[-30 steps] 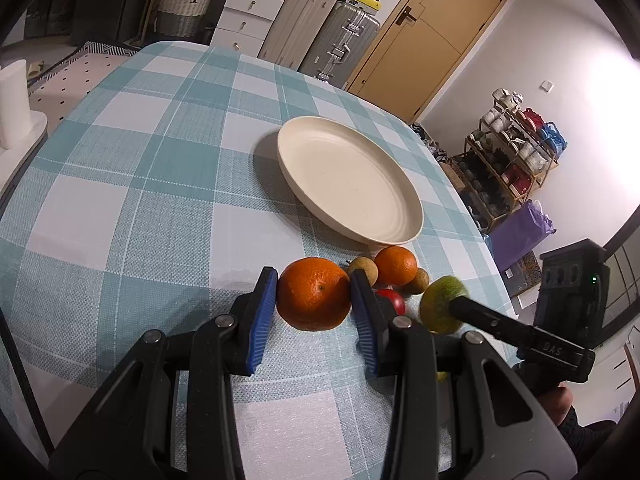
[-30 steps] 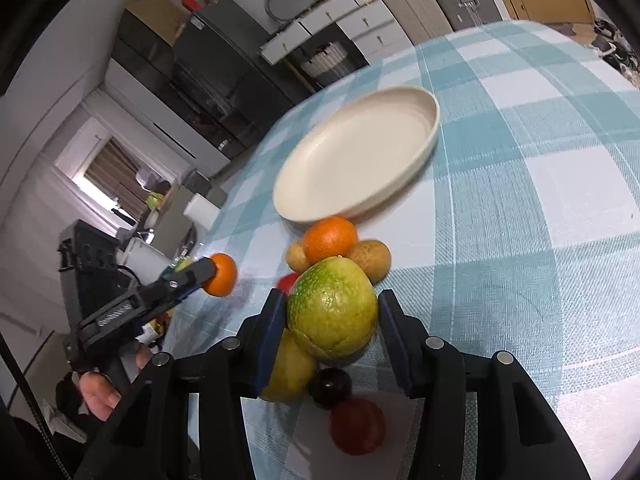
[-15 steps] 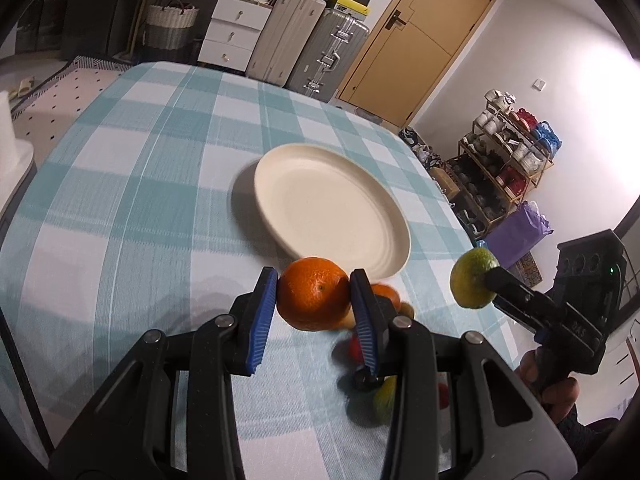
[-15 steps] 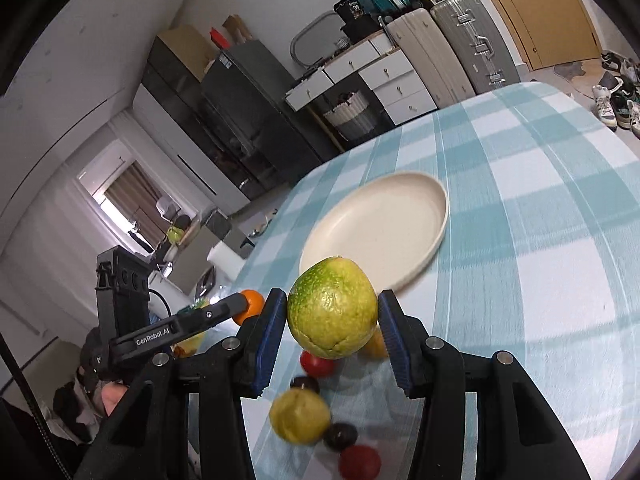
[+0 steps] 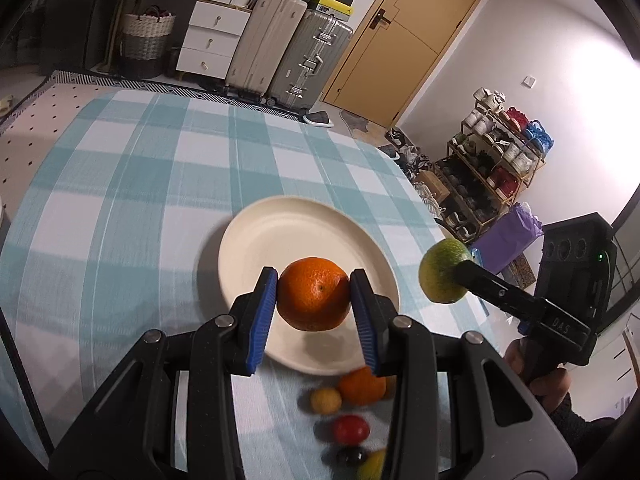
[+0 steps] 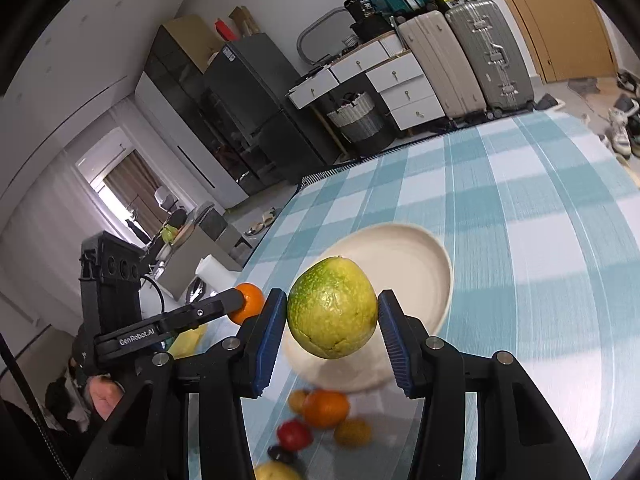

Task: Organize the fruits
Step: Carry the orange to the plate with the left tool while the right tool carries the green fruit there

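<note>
Both grippers have risen over the plate — left gripper pinching orange, right gripper pinching guava.

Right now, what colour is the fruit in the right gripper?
Green fading to yellow fruit; clearest in the right wrist view.

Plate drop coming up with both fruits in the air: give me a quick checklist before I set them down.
1. Left gripper clamped on the orange: ok, both pads press its sides.
2. Right gripper clamped on the green fruit: ok.
3. Plate free of fruit: ok, nothing lies on it.
4. Orange over the plate: ok in the left wrist view; its height above the plate, cannot tell.
5. Green fruit over the plate: cannot tell; it overlaps the near rim in the right wrist view but sits past the rim in the left.
6. Loose fruits clear of the plate: ok, they lie on the tablecloth.
</note>
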The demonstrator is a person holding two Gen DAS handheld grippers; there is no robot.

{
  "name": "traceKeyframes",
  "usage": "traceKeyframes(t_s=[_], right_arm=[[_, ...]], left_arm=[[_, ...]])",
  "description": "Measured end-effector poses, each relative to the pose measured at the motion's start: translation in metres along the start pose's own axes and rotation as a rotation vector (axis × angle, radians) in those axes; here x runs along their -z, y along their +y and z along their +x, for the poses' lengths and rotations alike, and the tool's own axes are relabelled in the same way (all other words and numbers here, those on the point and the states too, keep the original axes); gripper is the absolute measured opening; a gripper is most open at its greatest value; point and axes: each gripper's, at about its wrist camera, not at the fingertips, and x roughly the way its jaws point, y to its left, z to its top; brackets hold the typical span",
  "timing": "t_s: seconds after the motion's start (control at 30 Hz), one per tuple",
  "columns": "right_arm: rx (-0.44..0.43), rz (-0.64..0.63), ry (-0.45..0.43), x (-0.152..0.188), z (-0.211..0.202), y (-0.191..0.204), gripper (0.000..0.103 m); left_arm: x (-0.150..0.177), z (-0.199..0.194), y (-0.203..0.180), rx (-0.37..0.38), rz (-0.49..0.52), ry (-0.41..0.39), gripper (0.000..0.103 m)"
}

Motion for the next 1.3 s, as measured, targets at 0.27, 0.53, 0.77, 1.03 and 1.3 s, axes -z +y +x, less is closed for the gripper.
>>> traceKeyframes(t_s=[0.27,0.53,0.77,1.03,1.3], right_arm=[[-0.009,-0.025,0.023,-0.036,0.039,-0.011,0.048],[-0.002,0.004,0.077,-0.051,0.082,-0.035,0.048],[0.013,-0.002,0.127,-0.046,0.111,-0.049,0.048],[0.036,0.000,0.139,-0.043,0.122,-0.055,0.048],[0.036,-0.003,0.056,-0.047,0.103,-0.050,0.063]], left_arm=[[-0.042,0.043,0.003,0.005,-0.003,0.031,0.034],[-0.061,0.095,0.011,0.015,-0.021,0.081,0.034],[-0.064,0.130,0.022,0.011,-0.045,0.126,0.034],[-0.066,0.145,0.028,0.014,-0.052,0.141,0.034],[-0.073,0.127,0.011,-0.025,0.023,0.086,0.041]])
